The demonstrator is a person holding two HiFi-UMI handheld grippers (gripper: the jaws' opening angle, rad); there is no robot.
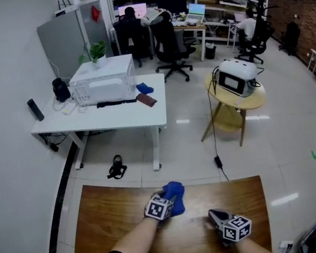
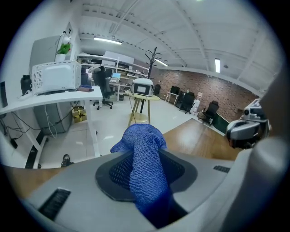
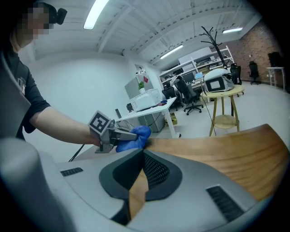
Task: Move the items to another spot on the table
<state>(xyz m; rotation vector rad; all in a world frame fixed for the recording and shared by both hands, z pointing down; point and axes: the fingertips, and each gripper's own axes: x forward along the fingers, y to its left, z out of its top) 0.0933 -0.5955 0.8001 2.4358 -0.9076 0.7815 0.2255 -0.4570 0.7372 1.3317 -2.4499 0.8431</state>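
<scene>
**Blue knit cloth: handling and grip check**

Item: blue knit cloth (image 1: 175,195). It looks soft, light and limp, so expect it to droop and drag rather than slip. There is no breakage risk. The best hold is on a bunched fold, deep in the pads, so no loose tail catches the wooden table (image 1: 115,232).

Position: the cloth is at the table's far edge, left of centre, and runs straight between the jaws of your left gripper (image 1: 166,204). Those jaws pinch it, and a bunched end pokes out beyond the tips. Whether it is clear of the wood, you cannot tell.

Your right gripper (image 1: 216,217) is near and right of the cloth, apart from it. Its jaws stand a narrow slit apart, with only bare wood between them.
</scene>
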